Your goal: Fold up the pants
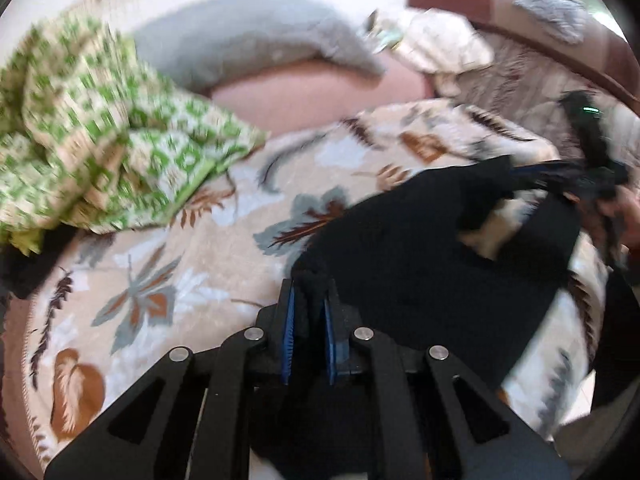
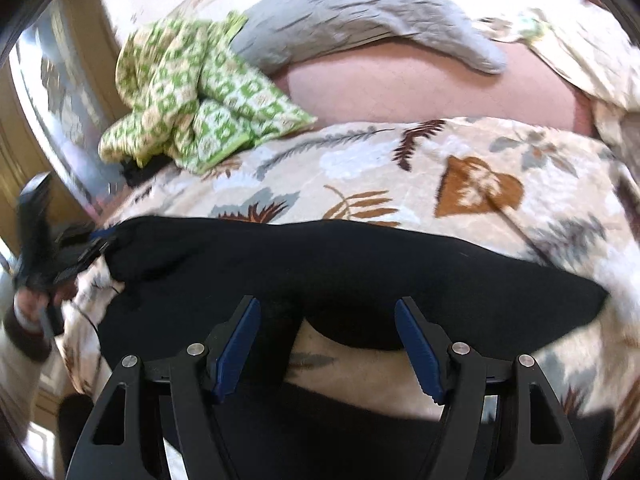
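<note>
1. Left gripper (image 1: 310,312) – jaws pinching a bunched edge of the black pants (image 1: 420,256).
2. Right gripper (image 2: 328,344) – jaws spread, w/ pants fabric between them.
3. Pants lie across leaf-print blanket (image 2: 360,168); no readable writing.

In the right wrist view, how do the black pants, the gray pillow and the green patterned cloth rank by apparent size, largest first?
1. black pants, though nearness to the camera enlarges them.
2. gray pillow.
3. green patterned cloth, close to the pillow, so this order is unsure.
</note>
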Action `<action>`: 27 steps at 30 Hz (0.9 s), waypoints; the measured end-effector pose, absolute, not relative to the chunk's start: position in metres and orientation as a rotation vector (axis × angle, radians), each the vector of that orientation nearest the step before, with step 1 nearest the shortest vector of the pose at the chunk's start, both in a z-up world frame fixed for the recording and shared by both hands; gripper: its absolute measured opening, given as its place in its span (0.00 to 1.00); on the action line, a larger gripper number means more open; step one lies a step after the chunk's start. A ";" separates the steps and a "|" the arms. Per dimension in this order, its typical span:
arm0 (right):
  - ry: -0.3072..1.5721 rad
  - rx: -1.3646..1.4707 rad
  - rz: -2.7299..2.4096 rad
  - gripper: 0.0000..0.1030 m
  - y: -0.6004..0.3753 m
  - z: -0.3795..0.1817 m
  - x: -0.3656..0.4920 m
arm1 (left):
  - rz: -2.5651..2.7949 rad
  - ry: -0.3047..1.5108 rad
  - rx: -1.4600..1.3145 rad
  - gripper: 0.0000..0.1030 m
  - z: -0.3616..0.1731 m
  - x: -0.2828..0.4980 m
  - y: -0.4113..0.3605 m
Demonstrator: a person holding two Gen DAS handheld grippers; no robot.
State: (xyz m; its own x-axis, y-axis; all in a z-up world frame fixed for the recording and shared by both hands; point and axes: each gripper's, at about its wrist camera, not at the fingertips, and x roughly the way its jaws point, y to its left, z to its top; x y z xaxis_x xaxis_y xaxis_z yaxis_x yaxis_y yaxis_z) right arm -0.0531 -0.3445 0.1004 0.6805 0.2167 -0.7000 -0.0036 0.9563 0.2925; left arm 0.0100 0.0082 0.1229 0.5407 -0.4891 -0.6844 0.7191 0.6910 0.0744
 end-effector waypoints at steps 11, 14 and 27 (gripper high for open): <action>0.767 0.615 0.029 0.75 -0.411 0.093 -0.110 | -0.757 0.816 0.373 0.09 0.090 -0.084 0.049; 0.777 0.676 0.006 0.77 -0.421 0.086 -0.114 | -0.744 0.822 0.347 0.09 0.084 -0.089 0.052; 0.830 0.951 0.005 0.84 -0.466 0.081 -0.063 | -0.755 0.815 0.359 0.09 0.084 -0.093 0.053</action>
